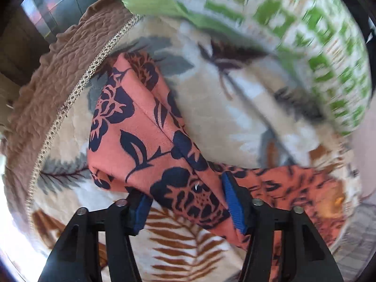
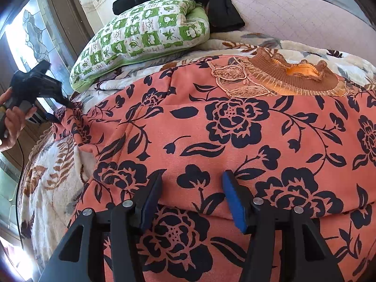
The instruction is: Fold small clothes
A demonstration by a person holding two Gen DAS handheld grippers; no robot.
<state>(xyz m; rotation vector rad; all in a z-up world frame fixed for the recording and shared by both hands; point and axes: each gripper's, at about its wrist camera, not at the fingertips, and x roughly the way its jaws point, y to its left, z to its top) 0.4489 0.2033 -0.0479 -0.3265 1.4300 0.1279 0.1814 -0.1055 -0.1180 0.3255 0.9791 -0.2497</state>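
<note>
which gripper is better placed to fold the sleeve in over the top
Left. The left gripper has the sleeve between its fingers at the garment's far edge. The right gripper hangs open over the middle of the orange floral top, holding nothing.

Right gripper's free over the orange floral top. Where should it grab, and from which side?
Take the orange floral top at its near hem fold, just ahead of the open right gripper. Come from the near side, low: that edge is raised and the left gripper already has the sleeve.
</note>
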